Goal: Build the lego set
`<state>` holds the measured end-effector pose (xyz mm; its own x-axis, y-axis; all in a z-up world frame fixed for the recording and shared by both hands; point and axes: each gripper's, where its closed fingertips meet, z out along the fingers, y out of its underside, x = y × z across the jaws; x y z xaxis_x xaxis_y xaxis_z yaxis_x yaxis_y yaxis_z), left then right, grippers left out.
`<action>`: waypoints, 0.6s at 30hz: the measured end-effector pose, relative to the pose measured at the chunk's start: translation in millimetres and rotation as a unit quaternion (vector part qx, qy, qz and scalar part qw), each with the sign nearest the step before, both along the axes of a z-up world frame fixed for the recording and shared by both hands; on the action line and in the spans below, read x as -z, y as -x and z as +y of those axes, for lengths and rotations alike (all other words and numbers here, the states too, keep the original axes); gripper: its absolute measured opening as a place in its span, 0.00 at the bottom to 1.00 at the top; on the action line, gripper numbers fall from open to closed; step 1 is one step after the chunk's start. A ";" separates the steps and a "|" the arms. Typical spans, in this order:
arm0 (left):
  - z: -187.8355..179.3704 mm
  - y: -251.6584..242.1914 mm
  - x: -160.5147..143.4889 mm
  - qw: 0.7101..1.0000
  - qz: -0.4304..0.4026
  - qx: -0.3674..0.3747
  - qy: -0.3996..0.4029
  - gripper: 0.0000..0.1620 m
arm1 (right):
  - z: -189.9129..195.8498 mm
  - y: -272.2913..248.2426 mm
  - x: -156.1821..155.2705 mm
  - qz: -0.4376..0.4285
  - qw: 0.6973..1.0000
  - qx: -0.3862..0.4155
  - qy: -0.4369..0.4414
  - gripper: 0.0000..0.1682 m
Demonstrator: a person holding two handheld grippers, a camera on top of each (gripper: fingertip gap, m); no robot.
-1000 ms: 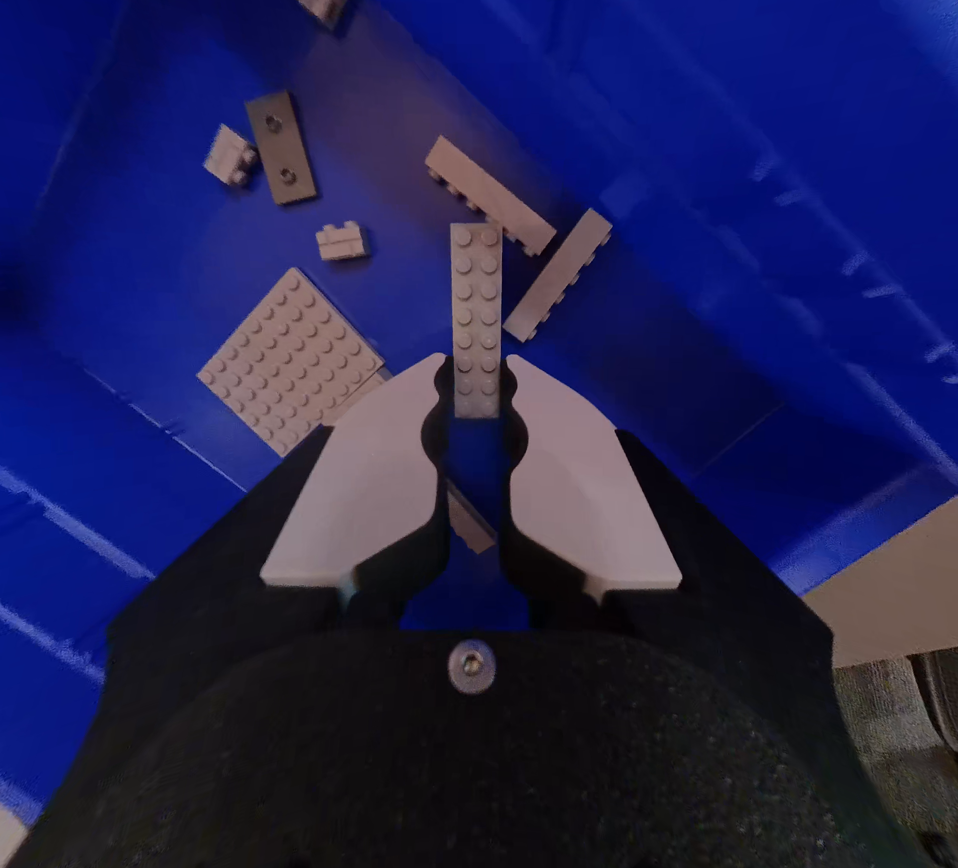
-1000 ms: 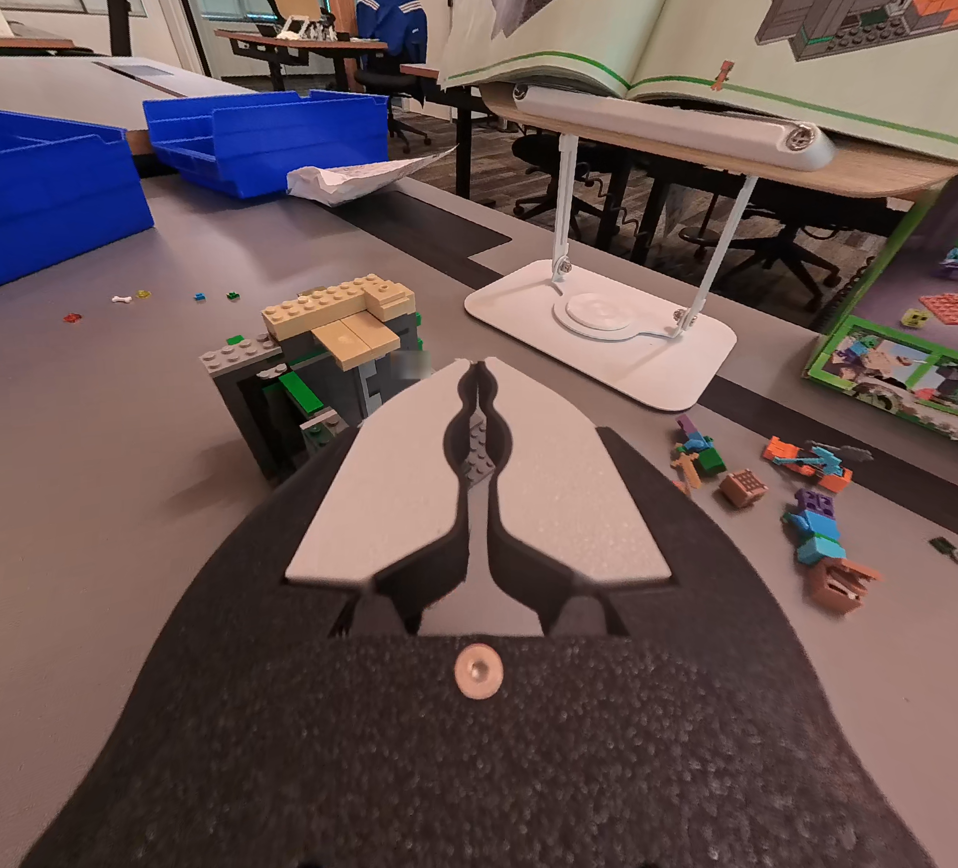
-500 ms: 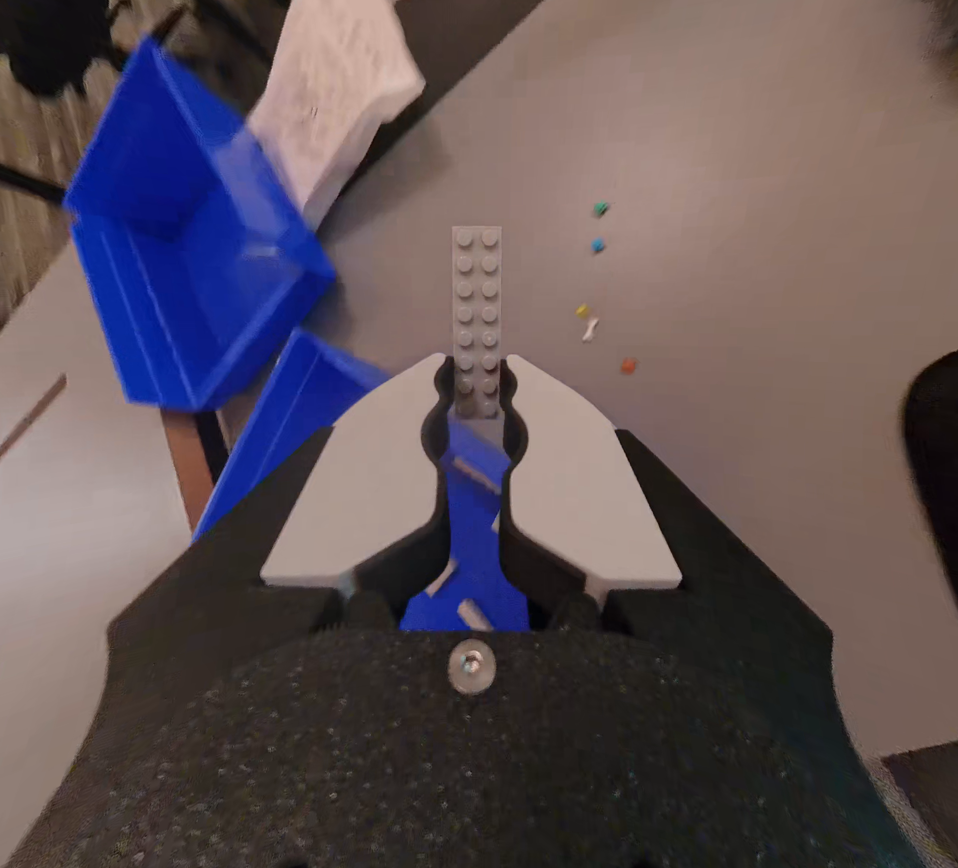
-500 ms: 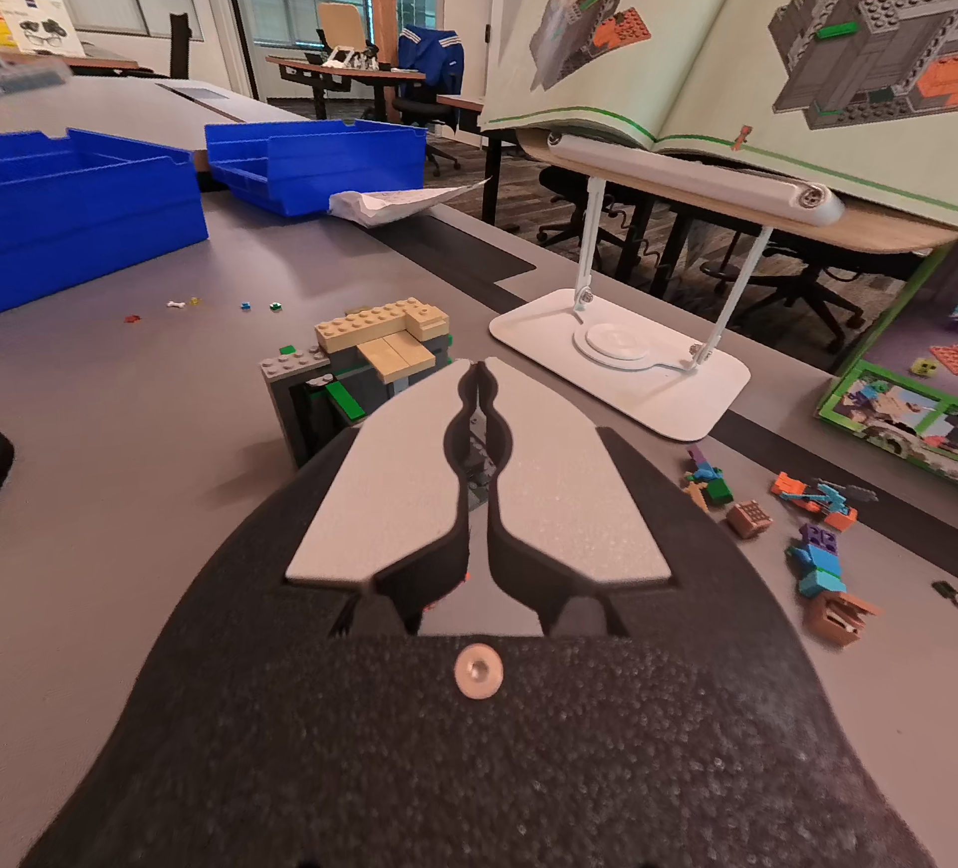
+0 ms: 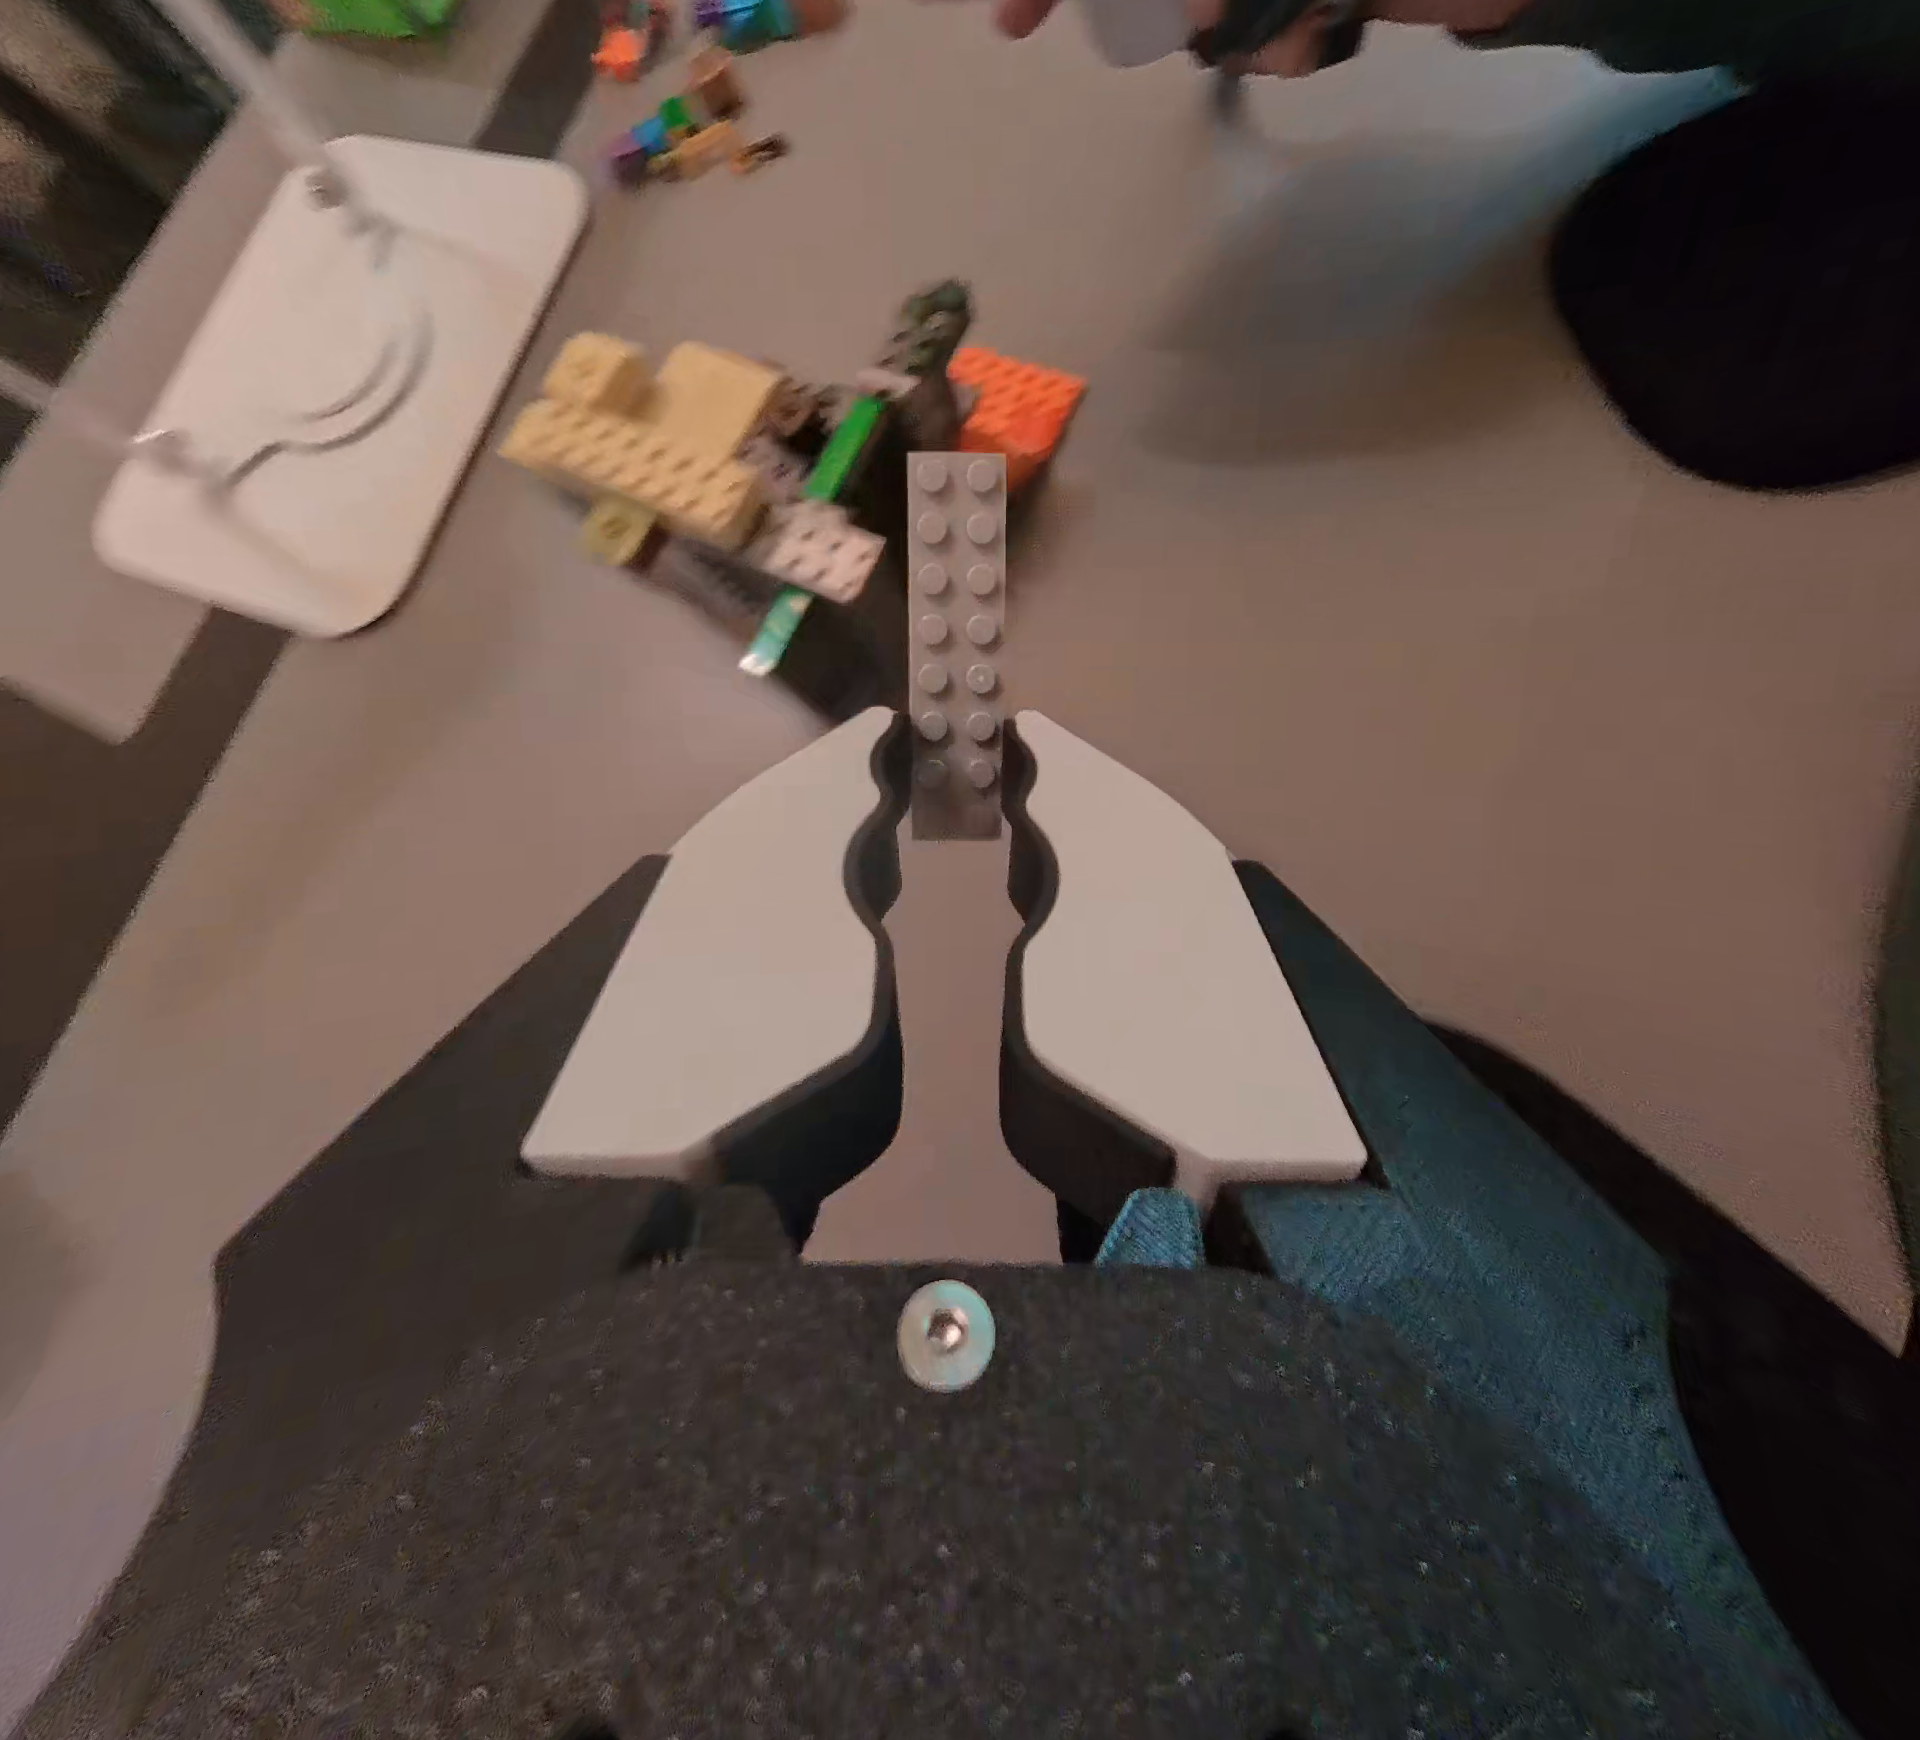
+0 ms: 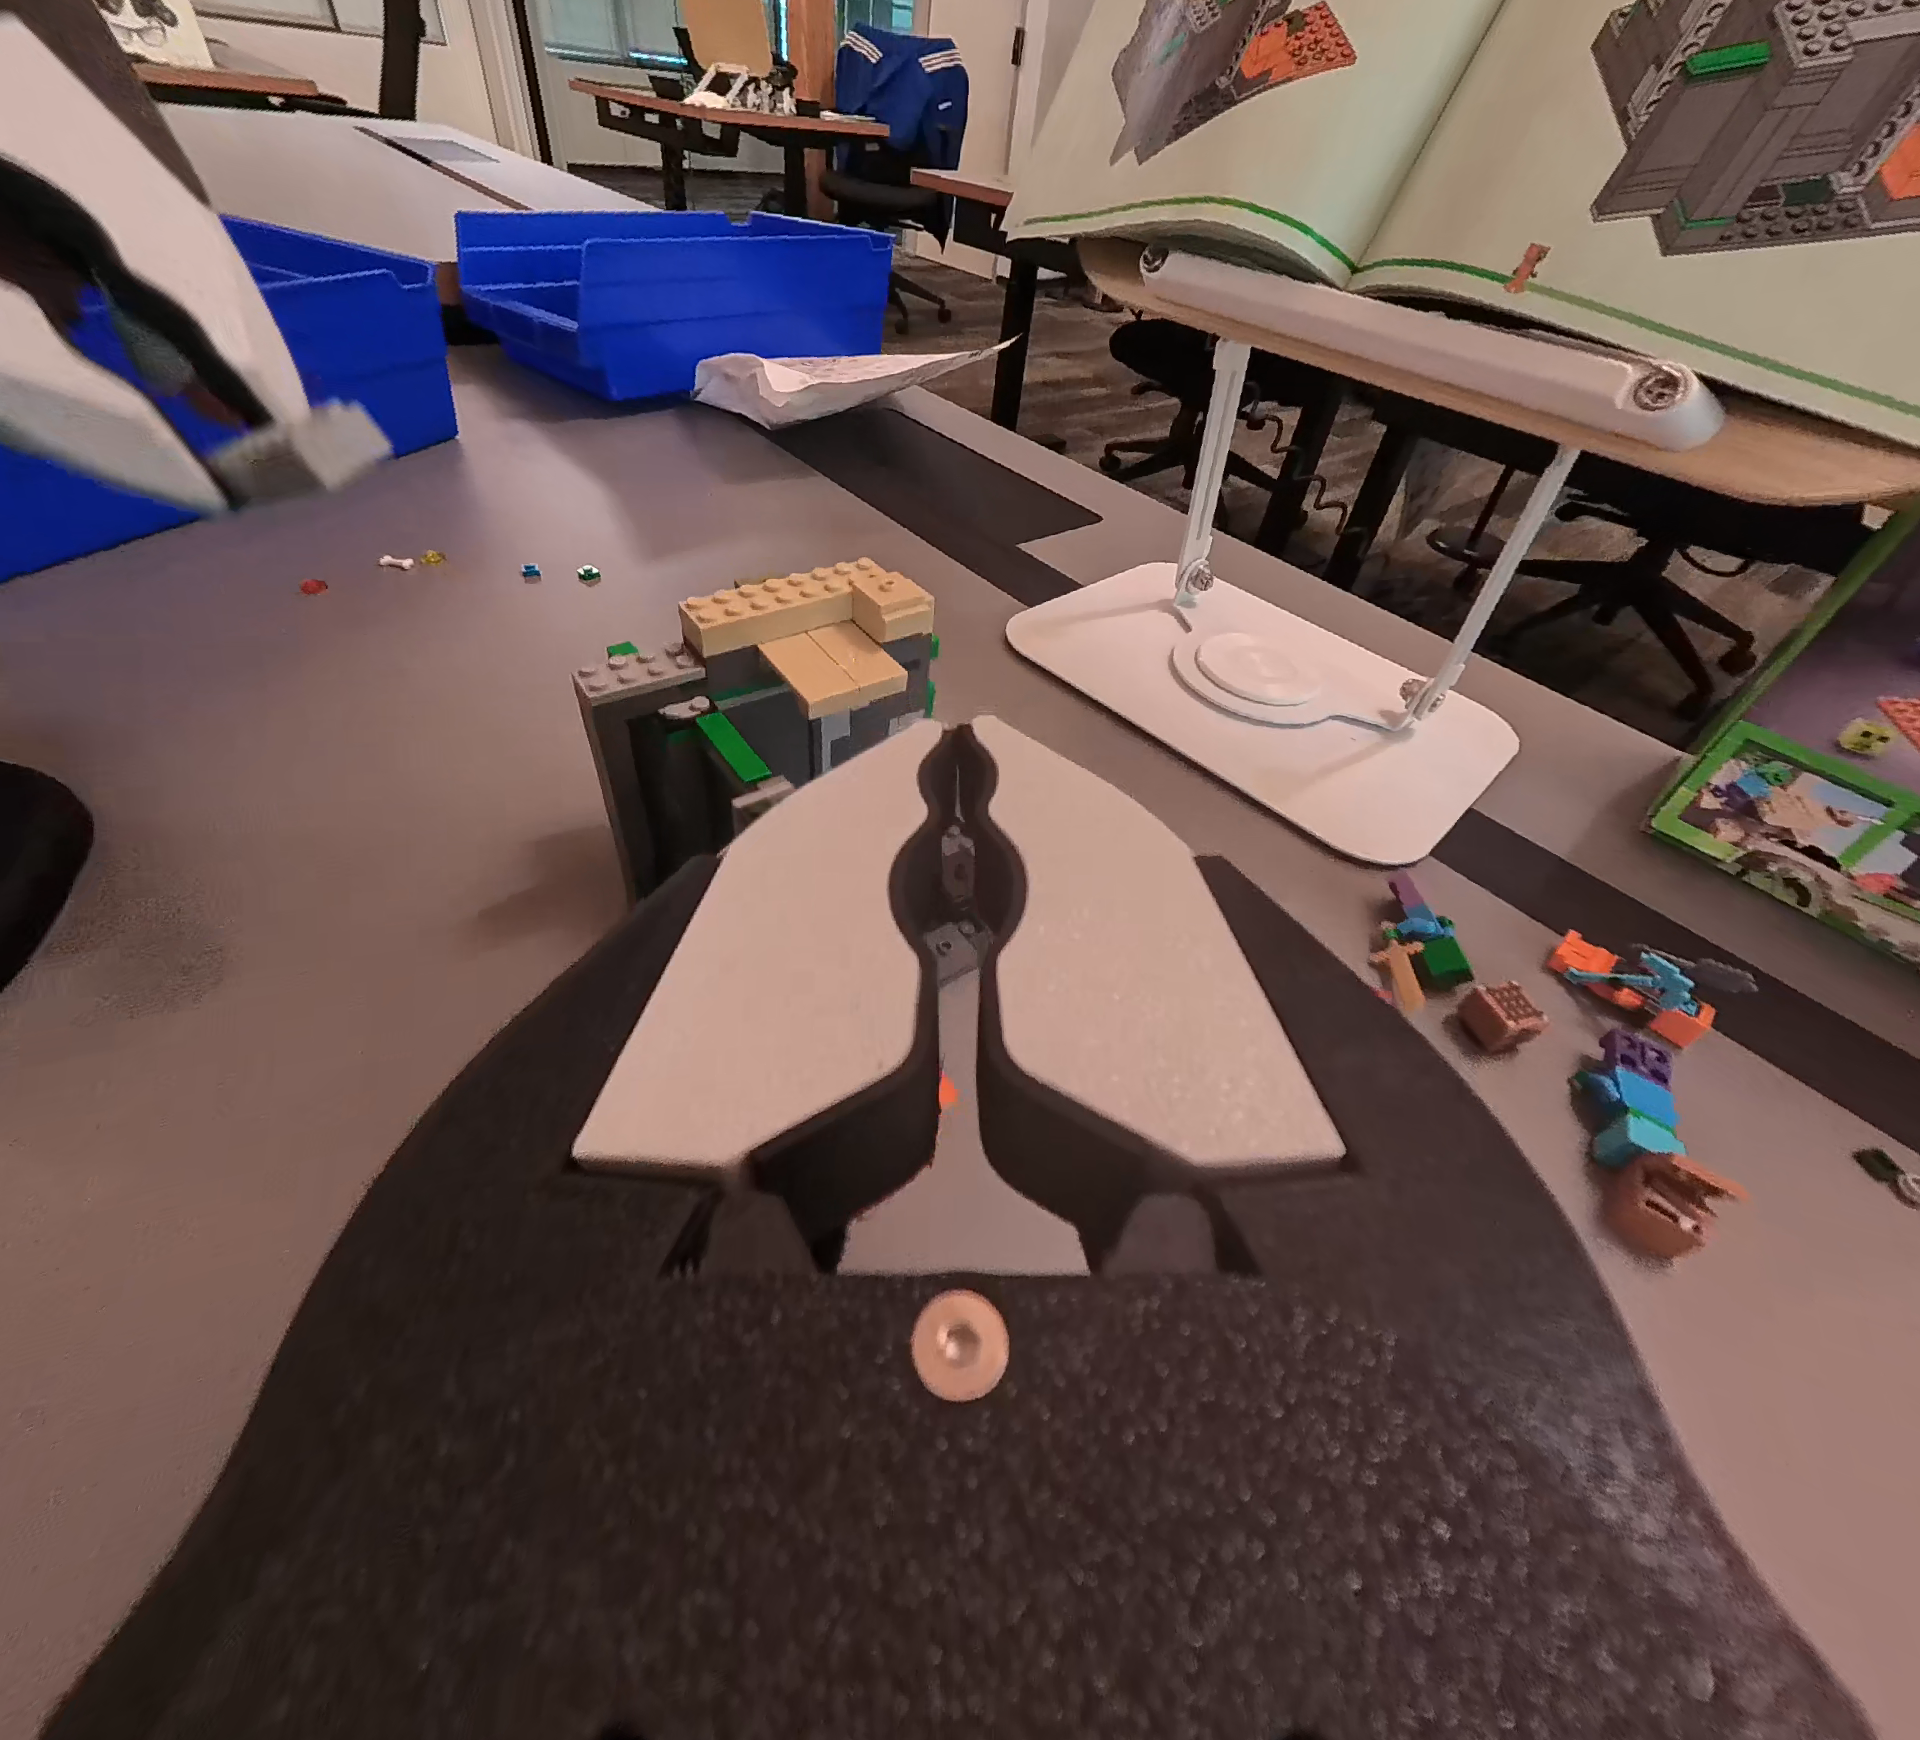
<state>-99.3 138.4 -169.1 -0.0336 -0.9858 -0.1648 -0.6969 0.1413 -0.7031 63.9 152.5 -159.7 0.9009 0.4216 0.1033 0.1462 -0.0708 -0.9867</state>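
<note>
Two grippers: my left gripper (image 5: 956, 734), having swung away from the blue bins (image 6: 665, 298), is clamping a grey plate (image 5: 956, 610) above the model (image 5: 769, 485); my right gripper (image 6: 961, 740) is pinched closed beside it.

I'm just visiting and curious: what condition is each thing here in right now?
Left gripper: shut on grey plate.
Grey plate: held by one end, sticking forward, in the air.
Right gripper: shut, empty.
Lego build: upright on table, unfinished.
Instruction book: open on white stand.
</note>
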 end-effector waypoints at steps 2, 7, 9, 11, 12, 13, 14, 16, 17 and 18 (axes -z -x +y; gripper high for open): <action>-19.0 -21.3 15.6 0.999 -0.003 0.032 0.022 0.10 | -2.6 -2.9 3.2 -0.002 1.000 0.002 0.003 0.00; -57.0 -57.5 55.6 0.995 0.010 0.081 0.054 0.10 | -9.1 -11.0 14.8 -0.010 1.000 0.005 0.017 0.00; -63.8 -64.6 70.9 0.994 0.026 0.085 0.063 0.10 | -11.7 -13.0 20.3 -0.019 1.000 0.005 0.023 0.00; -66.6 -68.6 81.2 0.993 0.035 0.086 0.072 0.10 | -15.0 -13.0 25.4 -0.033 0.999 -0.001 0.027 0.00; -66.6 -69.4 85.5 0.993 0.039 0.086 0.075 0.10 | -17.1 -11.9 27.8 -0.043 0.999 -0.007 0.028 0.00; -64.9 -70.3 89.3 0.993 0.042 0.083 0.074 0.10 | -19.9 -9.6 30.3 -0.055 0.998 -0.018 0.030 0.00; -63.1 -70.3 93.1 0.993 0.046 0.081 0.072 0.10 | -23.3 -5.8 33.3 -0.068 0.997 -0.033 0.033 0.00; -60.2 -69.8 99.3 0.993 0.053 0.076 0.073 0.10 | -31.3 3.1 41.3 -0.096 0.992 -0.069 0.046 0.00; -60.0 -69.3 101.4 0.993 0.055 0.076 0.076 0.10 | -35.5 8.0 46.0 -0.108 0.989 -0.087 0.053 0.00; -59.8 -68.7 102.9 0.993 0.056 0.075 0.078 0.10 | -39.2 13.0 50.4 -0.118 0.986 -0.105 0.061 0.00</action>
<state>-30.6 78.6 -272.0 -0.1922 -0.9814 0.0021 -0.7512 0.1457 -0.6438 50.9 113.3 -210.1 0.7498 0.6180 0.2364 0.3939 -0.1298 -0.9099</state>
